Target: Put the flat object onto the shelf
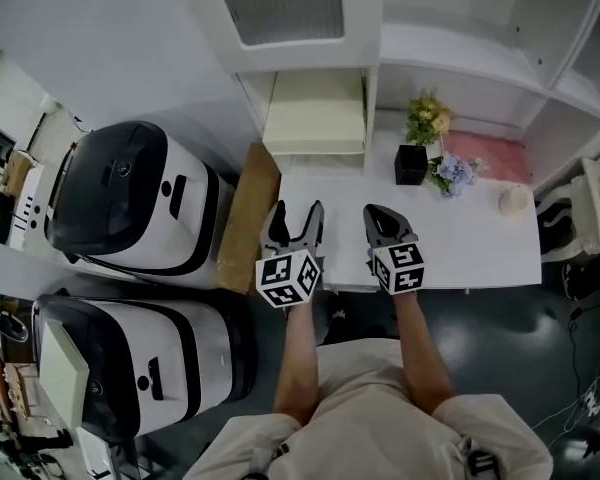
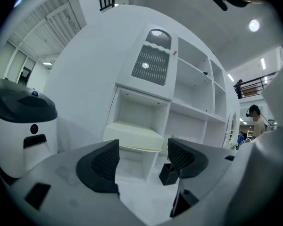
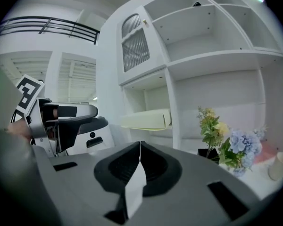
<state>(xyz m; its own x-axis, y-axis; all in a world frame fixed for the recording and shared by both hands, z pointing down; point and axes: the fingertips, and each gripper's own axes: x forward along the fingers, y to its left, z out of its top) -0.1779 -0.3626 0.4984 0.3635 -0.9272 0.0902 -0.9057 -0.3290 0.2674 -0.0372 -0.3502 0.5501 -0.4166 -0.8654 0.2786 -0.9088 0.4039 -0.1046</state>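
You have the white shelf unit [image 1: 460, 53] at 12 o'clock, with the white table [image 1: 480, 243] before it. The flat cream object [image 1: 315, 116] lies on the shelf board under the grilled door [image 1: 280, 3], at 12 o'clock from your left gripper [image 1: 297, 209], whose jaws stand apart and empty. Your right gripper [image 1: 373, 212] has its jaws pressed together on nothing, with the black pot [image 1: 411, 164] at its 1 o'clock.

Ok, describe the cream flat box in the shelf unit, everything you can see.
The flat box is pale cream, matte, thin and rectangular, perhaps cardboard. It lies level in the narrow left compartment of the white shelf unit, its front edge jutting out past the uprights. Only its shelf touches it.
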